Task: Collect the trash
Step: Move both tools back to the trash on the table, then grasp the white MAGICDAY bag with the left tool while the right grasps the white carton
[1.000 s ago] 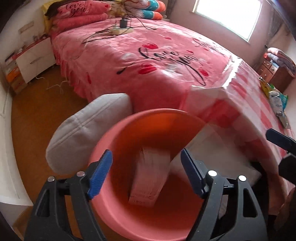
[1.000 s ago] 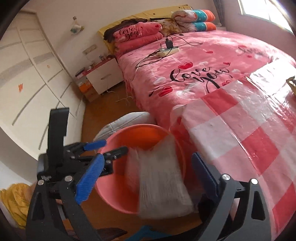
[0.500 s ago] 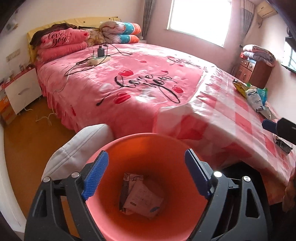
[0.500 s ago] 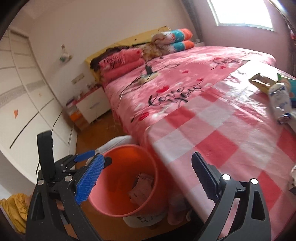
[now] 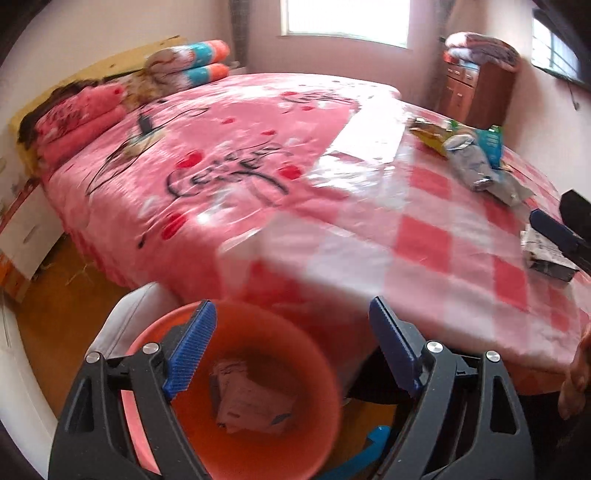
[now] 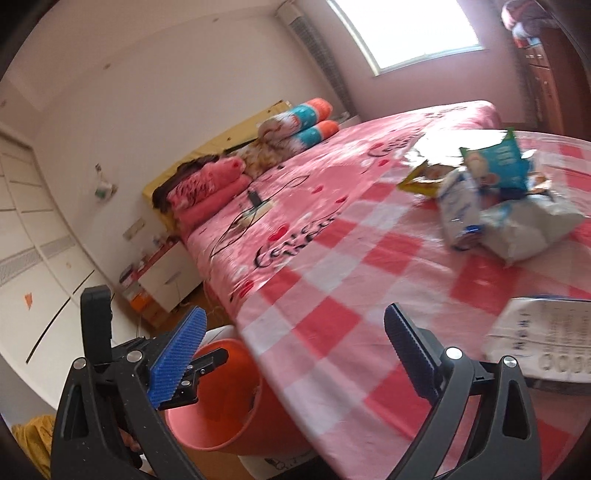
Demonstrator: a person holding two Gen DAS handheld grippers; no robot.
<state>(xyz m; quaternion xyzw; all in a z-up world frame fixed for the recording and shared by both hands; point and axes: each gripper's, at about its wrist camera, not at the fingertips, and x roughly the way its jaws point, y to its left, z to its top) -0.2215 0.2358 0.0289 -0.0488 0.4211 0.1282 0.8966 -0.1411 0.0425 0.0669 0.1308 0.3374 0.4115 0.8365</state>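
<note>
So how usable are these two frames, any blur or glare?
Left wrist view: motion blur smears the checked cloth edge and bucket rim; window blown out, glare on the plastic. Right wrist view: wrappers soft, window overexposed. Both show fisheye curvature and dark corners.

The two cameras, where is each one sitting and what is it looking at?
Left wrist: sits on the left claw, looking down into the orange bin; a hand shows at right.
Right wrist: sits on the right claw, facing the checked table and wrappers.
Both see the bed, bin and table.
</note>
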